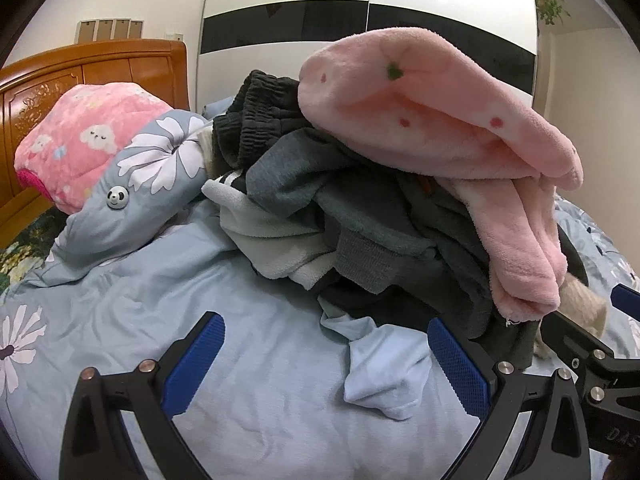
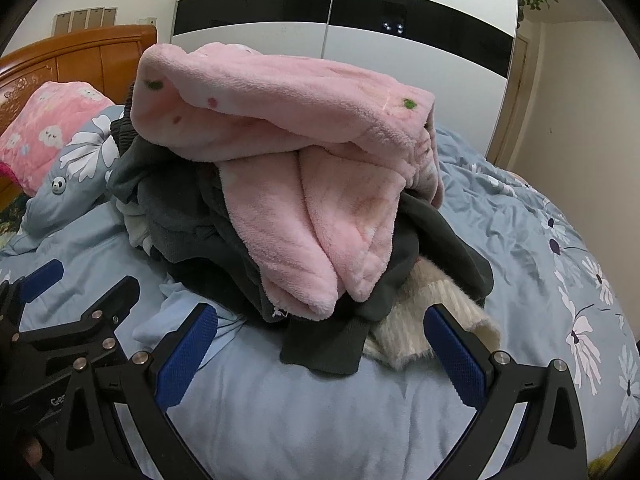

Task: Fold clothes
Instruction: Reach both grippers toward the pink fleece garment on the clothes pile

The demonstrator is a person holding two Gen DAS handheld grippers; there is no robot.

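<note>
Looking past both sets of fingers, I see the pile of clothes [image 2: 288, 216] heaped on the bed [image 2: 320, 412] straight ahead, with the pink fleece garment [image 2: 280, 128] draped on top, its long axis running left to right and two flaps hanging toward me. My right gripper [image 2: 320, 356] and left gripper [image 1: 328, 364] are both spread wide and hold nothing. I judge the right nearer, since the hanging flaps sit just beyond its fingers.
</note>
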